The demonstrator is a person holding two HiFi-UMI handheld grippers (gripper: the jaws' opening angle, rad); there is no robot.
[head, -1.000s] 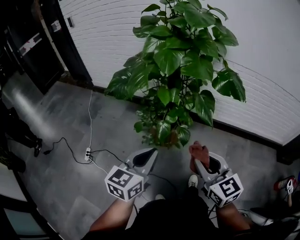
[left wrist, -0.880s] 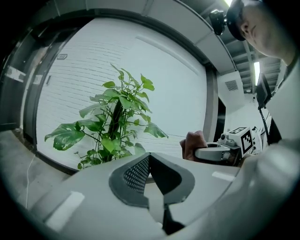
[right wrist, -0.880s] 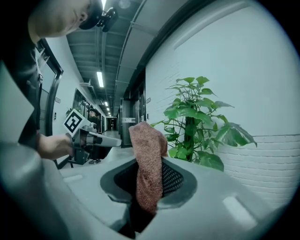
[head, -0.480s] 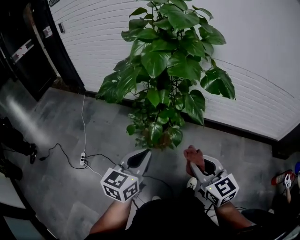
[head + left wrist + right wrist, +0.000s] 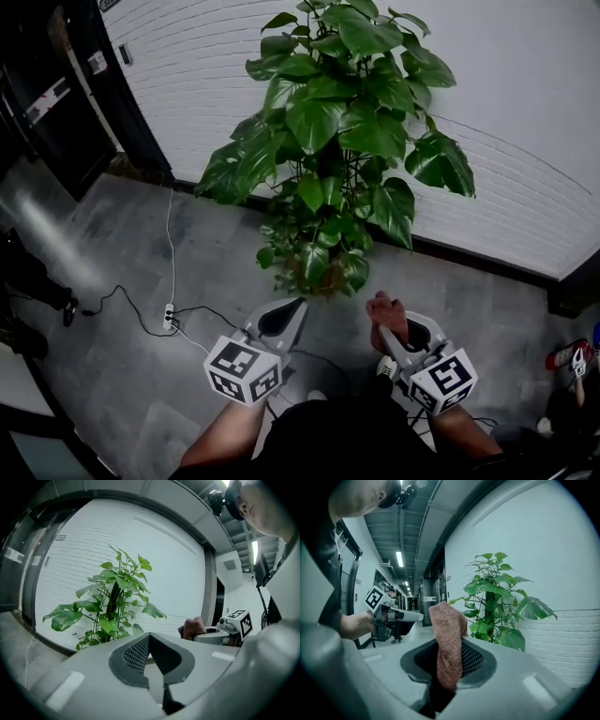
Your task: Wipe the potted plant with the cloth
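The potted plant [image 5: 337, 131] is green; cloth [image 5: 449, 634] reddish-brown and knitted; wall [image 5: 525, 122] white brick; floor [image 5: 122, 272] grey.

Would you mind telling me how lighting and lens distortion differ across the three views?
Head view: dim, darkest at the left edge, potted plant sharp against the pale brick wall. Left gripper view: fisheye circle with black corners, wall lines bowed. Right gripper view: same fisheye, ceiling light strips bright, cloth in focus.

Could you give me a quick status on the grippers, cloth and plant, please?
Left gripper shut, empty. Right gripper shut on cloth. Plant ahead, not yet touched. Cable on floor at left, clear of it.
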